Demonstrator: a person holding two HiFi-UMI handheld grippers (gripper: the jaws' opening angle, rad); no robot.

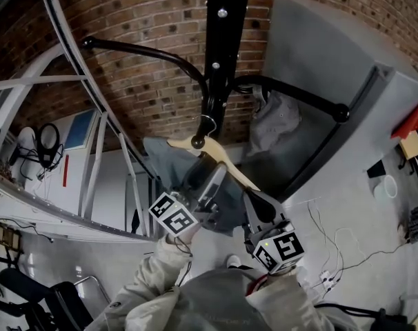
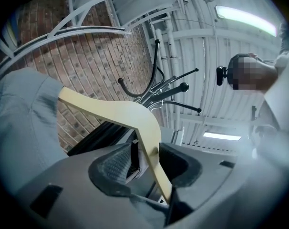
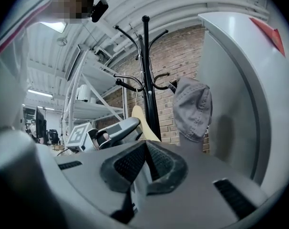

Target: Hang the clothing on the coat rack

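A black coat rack (image 1: pixel 217 47) stands before a brick wall. A wooden hanger (image 1: pixel 219 156) has its metal hook up against the rack's pole. A grey-blue garment (image 1: pixel 164 158) drapes over the hanger's left arm. My left gripper (image 1: pixel 212 176) is open, and the hanger's arm (image 2: pixel 135 118) runs between its pads with a gap on the left side; the garment (image 2: pixel 20 118) hangs to its left. My right gripper (image 1: pixel 256 197) is shut at the hanger's right end; in the right gripper view its pads (image 3: pixel 156 159) meet just below the hanger (image 3: pixel 142 123). A grey garment (image 3: pixel 192 109) hangs on another rack arm.
A tall grey cabinet (image 1: pixel 354 129) stands right of the rack. White metal shelving (image 1: pixel 92 157) is on the left. Curved rack arms with ball ends (image 1: pixel 341 113) reach out above the grippers. Cables (image 1: pixel 333 267) lie on the floor at the lower right.
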